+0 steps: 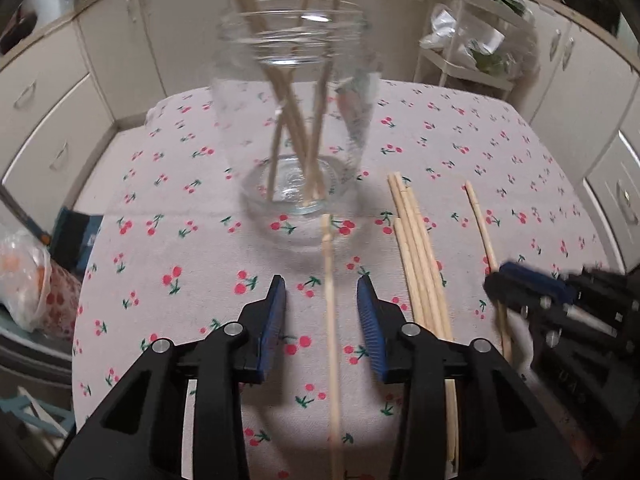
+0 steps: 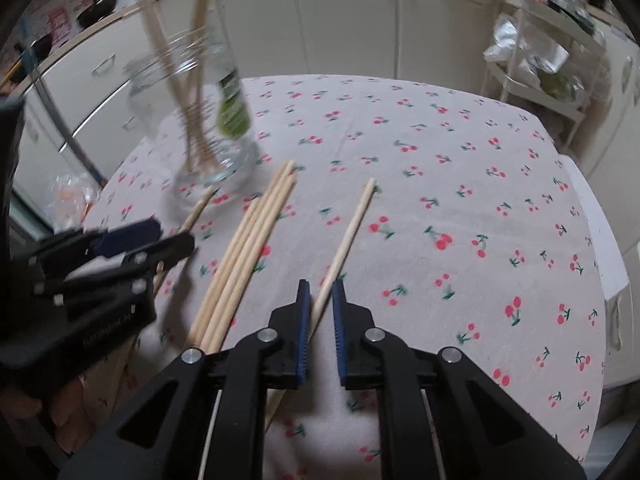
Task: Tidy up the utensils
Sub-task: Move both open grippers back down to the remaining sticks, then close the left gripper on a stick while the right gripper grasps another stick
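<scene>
A clear glass jar [image 1: 296,120] [image 2: 208,120] stands on the cherry-print tablecloth [image 1: 180,200] with several wooden chopsticks upright in it. In front of it one chopstick [image 1: 330,300] lies between the fingers of my left gripper [image 1: 320,284], which is open, its pads apart from the stick. To the right lies a bundle of several chopsticks [image 1: 416,248] [image 2: 248,248]. Further right a single chopstick [image 2: 352,224] [image 1: 480,224] runs between the blue pads of my right gripper [image 2: 321,285]. It is narrowly open, and the stick lies close by the left pad.
A plastic bag with orange contents [image 1: 28,280] sits off the table's left edge. A white wire rack [image 1: 468,40] with bags stands behind the table at the right. Pale cabinets [image 1: 48,92] surround the table. A hand [image 2: 60,408] holds the left gripper.
</scene>
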The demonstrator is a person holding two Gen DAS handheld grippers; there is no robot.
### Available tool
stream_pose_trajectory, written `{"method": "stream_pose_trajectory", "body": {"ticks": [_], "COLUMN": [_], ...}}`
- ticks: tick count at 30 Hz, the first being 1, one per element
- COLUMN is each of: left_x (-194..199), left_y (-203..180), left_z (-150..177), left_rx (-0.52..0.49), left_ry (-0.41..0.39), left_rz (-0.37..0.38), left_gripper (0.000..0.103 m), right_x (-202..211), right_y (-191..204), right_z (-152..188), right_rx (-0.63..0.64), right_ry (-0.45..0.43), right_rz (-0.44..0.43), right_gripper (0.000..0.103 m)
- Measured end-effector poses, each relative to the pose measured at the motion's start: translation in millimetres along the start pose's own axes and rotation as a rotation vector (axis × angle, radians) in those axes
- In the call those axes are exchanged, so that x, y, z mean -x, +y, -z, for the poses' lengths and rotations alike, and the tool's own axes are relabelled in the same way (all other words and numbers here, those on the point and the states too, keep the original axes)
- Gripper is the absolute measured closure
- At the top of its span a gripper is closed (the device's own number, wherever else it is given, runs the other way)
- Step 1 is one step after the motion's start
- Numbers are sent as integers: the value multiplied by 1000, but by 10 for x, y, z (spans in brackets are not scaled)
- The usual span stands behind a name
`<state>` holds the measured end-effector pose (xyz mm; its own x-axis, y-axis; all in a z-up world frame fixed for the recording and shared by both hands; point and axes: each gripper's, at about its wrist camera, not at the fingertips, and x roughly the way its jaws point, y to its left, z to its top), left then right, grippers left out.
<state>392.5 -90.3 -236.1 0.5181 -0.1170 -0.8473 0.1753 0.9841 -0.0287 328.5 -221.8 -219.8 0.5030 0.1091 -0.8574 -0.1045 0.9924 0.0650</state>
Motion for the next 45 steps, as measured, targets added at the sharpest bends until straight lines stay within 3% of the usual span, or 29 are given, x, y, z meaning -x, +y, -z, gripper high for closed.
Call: {"method": "stream_pose_trajectory", "body": {"ticks": [9, 11, 13, 14, 21, 30, 36, 37, 40, 45], "left_x": [-91, -93, -75, -69, -46, -65, -68, -67, -71, 19], "left_y": [-41, -20, 34, 58, 124, -22, -46, -57, -61, -51], "left_z": [-150, -158, -142, -138, -120, -123, -122, -116, -106, -72], "left_rx": [-8, -4, 10, 17, 24, 7, 2, -7, -16, -27], "left_ry": [12, 6, 10, 13, 35, 16, 5, 2, -8, -25], "left_rz": [5, 6, 27, 33, 63, 50, 39, 33, 38, 40], "left_gripper": [67, 88, 94, 95, 93, 69, 69, 70, 98, 98], "right_x": [-139, -160, -165, -162, -159, -217, -202, -195, -151, -100], "right_y": [3, 15, 25, 23, 17, 117, 134, 142, 142, 0], "right_z": [-219, -238, -241, -239, -231, -263, -215, -199, -136, -85], "right_rx": [-44, -40, -26, -15, -4, 63, 71, 75, 62, -26], "right_ry": [-7, -19, -15, -9, 14, 15, -3, -8, -16, -12], "right_rz": [40, 54, 42, 31, 21, 44, 52, 59, 57, -10], "right_gripper": [76, 77, 94, 96, 96, 77, 80, 82, 96, 97]}}
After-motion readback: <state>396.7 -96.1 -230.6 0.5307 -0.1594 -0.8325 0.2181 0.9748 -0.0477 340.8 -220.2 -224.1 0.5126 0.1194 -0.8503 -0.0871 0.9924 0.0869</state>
